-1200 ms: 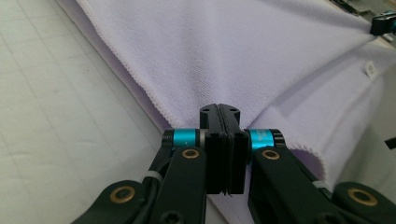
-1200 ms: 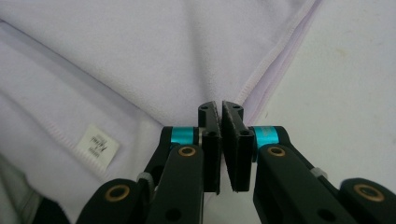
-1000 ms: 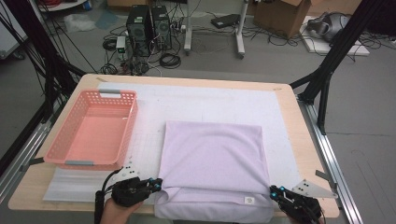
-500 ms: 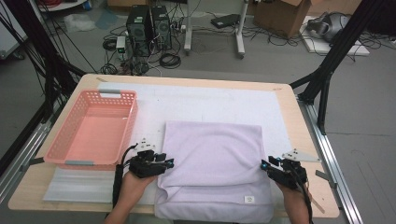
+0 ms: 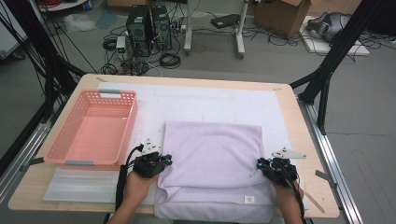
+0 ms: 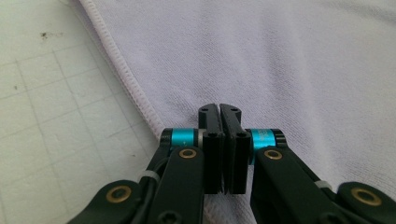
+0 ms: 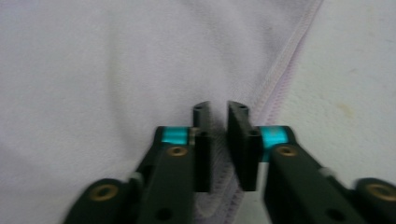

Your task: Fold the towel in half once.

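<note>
A folded lilac towel [image 5: 212,154] lies on the white mat in the near middle of the table. My left gripper [image 5: 162,163] is at its left edge, halfway along. In the left gripper view its jaws have just closed; the gripper [image 6: 219,109] is shut, tips pressed into the towel [image 6: 289,56] just inside the hem. My right gripper [image 5: 260,167] is at the towel's right edge. Its jaws have also just closed, and the gripper [image 7: 218,108] pinches the towel [image 7: 93,70] beside the stitched hem [image 7: 289,60], with a thin gap left between the jaws.
A pink plastic basket [image 5: 128,126] stands on the table's left, close to my left hand. The gridded white mat [image 5: 210,100] stretches beyond the towel to the far edge. A small label [image 5: 250,199] sits on the towel's near fold. Cables and computer cases crowd the floor behind.
Both grippers have moved from the towel's near corners forward along its sides to about the middle. The towel's near corners now lie flat on the mat.
</note>
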Available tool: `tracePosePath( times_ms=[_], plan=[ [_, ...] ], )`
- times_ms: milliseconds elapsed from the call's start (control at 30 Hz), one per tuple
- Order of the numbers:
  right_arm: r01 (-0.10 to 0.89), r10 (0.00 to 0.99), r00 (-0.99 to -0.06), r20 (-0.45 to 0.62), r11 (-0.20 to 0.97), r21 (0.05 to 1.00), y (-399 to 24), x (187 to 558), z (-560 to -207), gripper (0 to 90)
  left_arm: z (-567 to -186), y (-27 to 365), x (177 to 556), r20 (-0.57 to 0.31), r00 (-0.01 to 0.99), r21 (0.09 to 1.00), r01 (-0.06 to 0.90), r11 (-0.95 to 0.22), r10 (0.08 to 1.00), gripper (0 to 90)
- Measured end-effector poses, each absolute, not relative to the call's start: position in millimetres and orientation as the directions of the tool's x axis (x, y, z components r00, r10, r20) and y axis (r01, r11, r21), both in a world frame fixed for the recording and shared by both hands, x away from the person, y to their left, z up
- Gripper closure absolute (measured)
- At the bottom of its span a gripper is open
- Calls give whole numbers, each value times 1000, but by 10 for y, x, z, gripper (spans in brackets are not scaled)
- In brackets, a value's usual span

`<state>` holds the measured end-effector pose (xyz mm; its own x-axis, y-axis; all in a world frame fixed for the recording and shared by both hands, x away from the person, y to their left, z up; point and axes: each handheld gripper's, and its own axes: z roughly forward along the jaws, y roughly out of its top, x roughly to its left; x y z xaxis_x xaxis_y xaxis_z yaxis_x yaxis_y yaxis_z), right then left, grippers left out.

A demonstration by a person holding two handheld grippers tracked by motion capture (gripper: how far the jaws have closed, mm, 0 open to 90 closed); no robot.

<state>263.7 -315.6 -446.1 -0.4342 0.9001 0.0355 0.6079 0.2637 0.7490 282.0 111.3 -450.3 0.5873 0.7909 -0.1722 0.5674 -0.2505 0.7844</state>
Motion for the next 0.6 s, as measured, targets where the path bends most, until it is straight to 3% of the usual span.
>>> tracePosePath(
  times_ms=[600],
  plan=[
    [592,866,-498,44,303,747,-3284,2260,-4371,885,-4461,1326,2539,-252,631,783,579,-229,734,885]
  ],
)
